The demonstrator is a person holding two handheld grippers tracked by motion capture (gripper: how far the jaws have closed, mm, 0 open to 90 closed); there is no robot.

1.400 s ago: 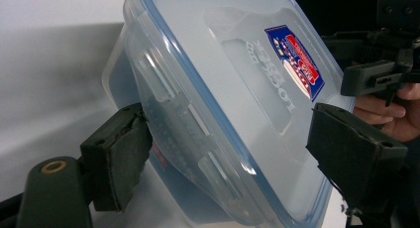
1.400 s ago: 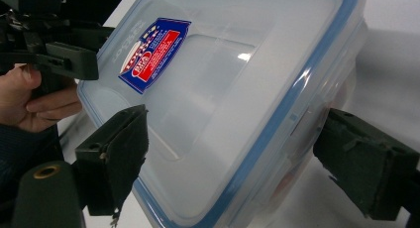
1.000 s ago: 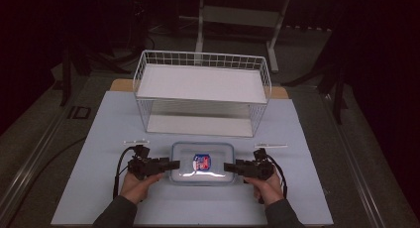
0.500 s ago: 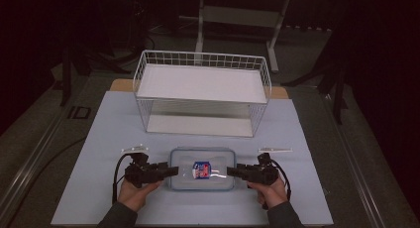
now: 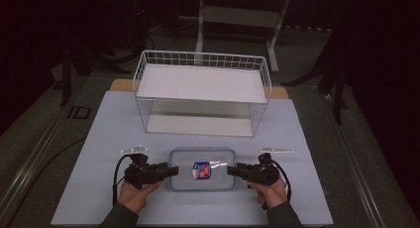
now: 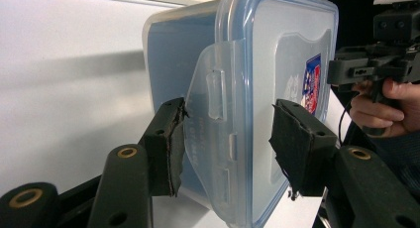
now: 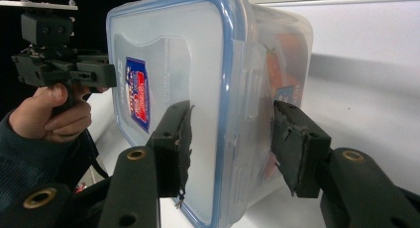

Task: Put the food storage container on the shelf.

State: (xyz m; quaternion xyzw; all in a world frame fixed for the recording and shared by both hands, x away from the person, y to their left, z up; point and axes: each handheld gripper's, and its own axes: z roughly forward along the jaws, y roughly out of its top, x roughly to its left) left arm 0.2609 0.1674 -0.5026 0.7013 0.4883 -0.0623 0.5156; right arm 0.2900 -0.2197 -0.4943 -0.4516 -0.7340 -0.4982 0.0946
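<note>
A clear plastic container with a blue-rimmed lid and a red-and-blue label lies on the white mat, between my two grippers. My left gripper holds its left end and my right gripper its right end. Both pairs of jaws have just been closing, each with an end of the container between them. In the left gripper view the left gripper straddles the side clasp, with one pad by the lid and one at the clasp's lower edge. The right gripper clamps the opposite end of the container the same way.
A white wire basket with two shelf levels stands at the back of the mat. Dark floor and a table frame lie beyond. Bare mat stretches left and right of my hands.
The container and both grippers sit slightly nearer the mat's front edge than a second ago. Both pairs of jaws have closed in on the container's ends.
</note>
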